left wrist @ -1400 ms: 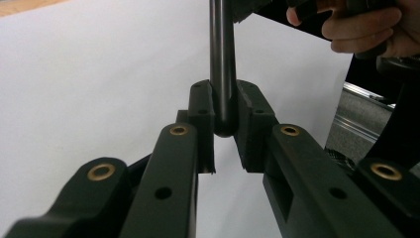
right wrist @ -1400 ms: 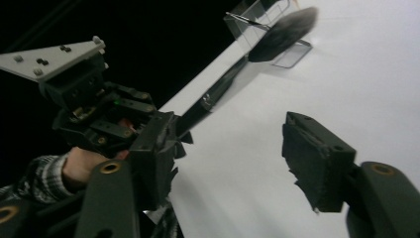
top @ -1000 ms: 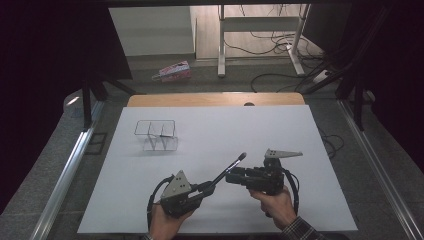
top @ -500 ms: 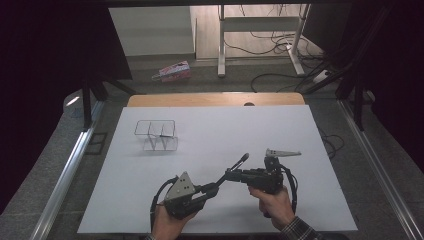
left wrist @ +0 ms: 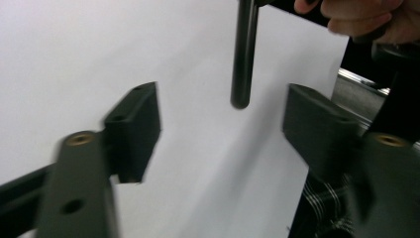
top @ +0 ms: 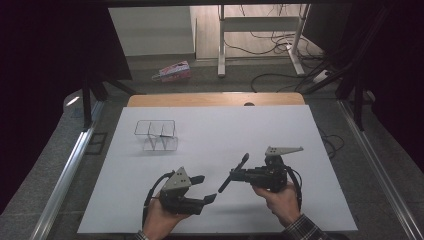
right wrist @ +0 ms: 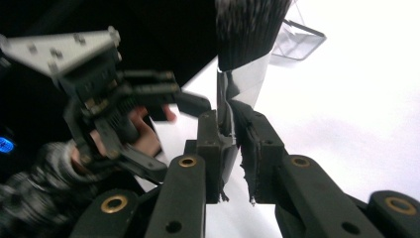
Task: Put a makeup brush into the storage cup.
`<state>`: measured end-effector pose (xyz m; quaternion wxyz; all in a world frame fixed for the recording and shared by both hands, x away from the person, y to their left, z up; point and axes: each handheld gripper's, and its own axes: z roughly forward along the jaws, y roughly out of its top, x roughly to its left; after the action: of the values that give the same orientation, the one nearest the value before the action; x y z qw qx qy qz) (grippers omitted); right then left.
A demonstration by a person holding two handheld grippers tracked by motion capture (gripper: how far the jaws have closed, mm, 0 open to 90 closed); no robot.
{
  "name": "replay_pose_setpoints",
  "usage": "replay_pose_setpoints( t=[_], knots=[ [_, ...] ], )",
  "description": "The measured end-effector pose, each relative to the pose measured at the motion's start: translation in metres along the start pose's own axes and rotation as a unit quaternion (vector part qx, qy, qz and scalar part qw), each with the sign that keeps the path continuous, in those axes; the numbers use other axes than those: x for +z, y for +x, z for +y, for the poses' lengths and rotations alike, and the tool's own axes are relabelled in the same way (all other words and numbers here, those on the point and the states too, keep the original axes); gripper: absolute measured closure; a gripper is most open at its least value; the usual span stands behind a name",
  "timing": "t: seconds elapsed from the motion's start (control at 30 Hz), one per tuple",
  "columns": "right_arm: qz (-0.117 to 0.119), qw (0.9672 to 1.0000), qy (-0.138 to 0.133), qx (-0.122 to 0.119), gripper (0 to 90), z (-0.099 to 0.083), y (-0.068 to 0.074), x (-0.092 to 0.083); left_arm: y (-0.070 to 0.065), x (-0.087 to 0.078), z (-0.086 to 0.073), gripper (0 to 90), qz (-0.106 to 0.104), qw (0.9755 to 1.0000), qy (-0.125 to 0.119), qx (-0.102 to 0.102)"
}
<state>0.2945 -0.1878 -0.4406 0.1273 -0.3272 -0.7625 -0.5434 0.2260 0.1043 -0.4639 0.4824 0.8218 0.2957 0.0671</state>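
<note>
Left gripper [top: 209, 189] apparently released the brush [top: 234, 173]

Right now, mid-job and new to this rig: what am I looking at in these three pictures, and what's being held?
There is no robot arm here: a person holds a two-jaw gripper in each hand. The wide picture looks down on the white table. The other two come from cameras riding on each gripper, looking along its black jaws. The right gripper is clamped on a brush near its metal collar. The left gripper has just been opening its jaws, and the brush's handle end sits ahead of them, untouched. A small clear box stands farther back.
</note>
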Motion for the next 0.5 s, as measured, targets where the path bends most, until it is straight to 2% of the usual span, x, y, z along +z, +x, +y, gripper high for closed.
replay_pose_setpoints(
  t=[0.1, 0.2, 0.33, 0.5],
  knots=[
    [-0.026, 0.9988, 0.023, -0.036, 78.5, 0.002, 0.004, 0.0, 0.004, -0.002, 0.0, 21.4, -0.002, 0.9999, 0.011, -0.001],
    [-0.049, 0.9952, 0.046, -0.071, 78.5, 0.004, 0.008, 0.002, 0.006, -0.005, 0.002, 16.4, -0.007, 0.9999, 0.014, 0.0],
    [-0.064, 0.9888, 0.076, -0.112, 78.5, 0.005, 0.014, 0.004, 0.009, -0.01, 0.005, 10.6, -0.012, 0.9998, 0.018, 0.0],
    [-0.08, 0.9782, 0.109, -0.157, 78.5, 0.004, 0.02, 0.009, 0.011, -0.012, 0.009, 7.7, -0.02, 0.9995, 0.024, 0.004]
  ],
)
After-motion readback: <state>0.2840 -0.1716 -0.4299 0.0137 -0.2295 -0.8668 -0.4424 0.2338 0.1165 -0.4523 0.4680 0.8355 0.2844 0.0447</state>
